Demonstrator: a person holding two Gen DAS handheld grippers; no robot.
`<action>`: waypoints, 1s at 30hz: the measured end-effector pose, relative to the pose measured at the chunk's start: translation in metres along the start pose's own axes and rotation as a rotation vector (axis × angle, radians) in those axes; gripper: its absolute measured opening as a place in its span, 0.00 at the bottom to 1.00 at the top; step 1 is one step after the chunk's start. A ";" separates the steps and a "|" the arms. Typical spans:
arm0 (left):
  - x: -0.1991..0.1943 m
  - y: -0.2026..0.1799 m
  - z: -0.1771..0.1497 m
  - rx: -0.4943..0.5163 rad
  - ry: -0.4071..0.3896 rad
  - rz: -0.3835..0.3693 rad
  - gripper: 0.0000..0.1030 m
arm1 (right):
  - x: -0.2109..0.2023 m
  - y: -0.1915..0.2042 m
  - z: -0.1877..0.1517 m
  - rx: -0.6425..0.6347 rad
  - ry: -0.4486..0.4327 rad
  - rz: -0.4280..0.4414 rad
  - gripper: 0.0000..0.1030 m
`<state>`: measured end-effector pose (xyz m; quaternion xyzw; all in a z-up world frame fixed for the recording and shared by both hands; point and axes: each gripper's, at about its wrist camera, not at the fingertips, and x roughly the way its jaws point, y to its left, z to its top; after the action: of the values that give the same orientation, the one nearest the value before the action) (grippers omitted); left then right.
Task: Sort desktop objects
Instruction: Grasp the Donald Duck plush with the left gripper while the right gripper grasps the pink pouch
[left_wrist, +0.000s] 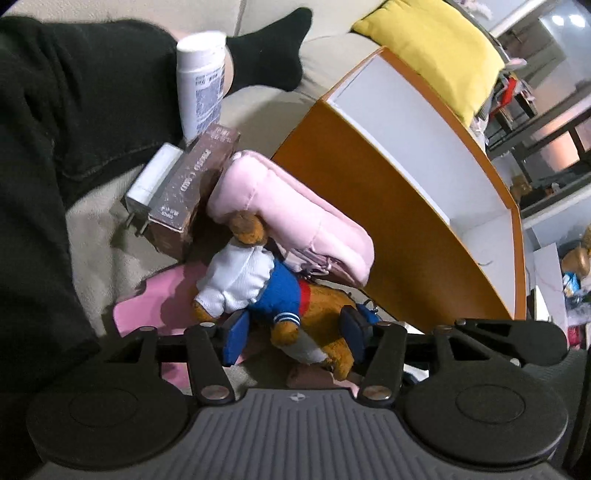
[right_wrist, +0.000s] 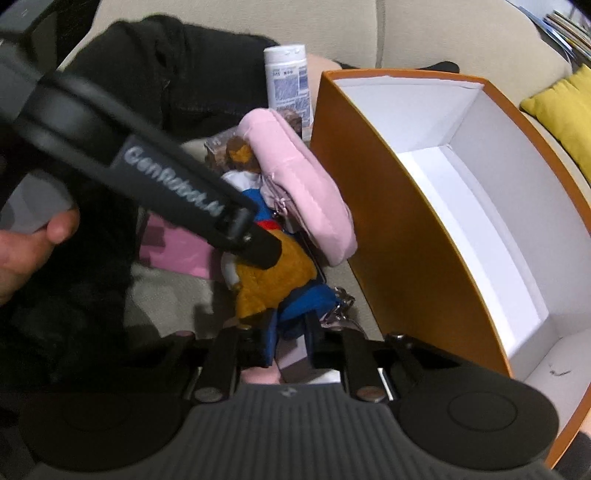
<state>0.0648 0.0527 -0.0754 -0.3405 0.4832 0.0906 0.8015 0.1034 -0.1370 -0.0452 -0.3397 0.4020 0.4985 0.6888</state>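
Note:
A brown teddy bear (left_wrist: 258, 284) in a white and blue outfit lies on the beige sofa beside a pink pouch (left_wrist: 295, 229). My left gripper (left_wrist: 295, 334) stands open, its pads on either side of the bear's lower body with a gap showing on the left. In the right wrist view my right gripper (right_wrist: 291, 339) is shut on the blue cloth end of the teddy bear (right_wrist: 273, 273). The left gripper's black fingers (right_wrist: 258, 247) reach in from the upper left onto the bear. The pink pouch (right_wrist: 303, 184) leans against the orange box (right_wrist: 388, 221).
The orange box (left_wrist: 388, 206) has a white inside and lies open at the right. A white bottle (left_wrist: 201, 81), a brown carton (left_wrist: 195, 184), a white adapter (left_wrist: 151, 177) and pink paper (left_wrist: 159, 310) crowd the left. A person's black-clad leg (left_wrist: 74, 92) borders them. A yellow cushion (left_wrist: 436, 51) lies behind.

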 end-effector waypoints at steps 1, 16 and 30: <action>0.004 0.001 0.001 -0.017 0.005 -0.007 0.64 | -0.001 -0.001 0.000 -0.008 0.009 -0.002 0.17; 0.001 0.021 0.004 -0.036 0.046 -0.047 0.67 | -0.007 0.010 0.018 -0.394 -0.178 -0.119 0.33; 0.009 0.044 0.007 -0.119 0.058 -0.175 0.52 | -0.011 0.025 0.015 -0.504 -0.229 -0.190 0.24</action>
<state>0.0538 0.0884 -0.1012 -0.4310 0.4684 0.0388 0.7703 0.0804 -0.1214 -0.0302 -0.4776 0.1515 0.5509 0.6674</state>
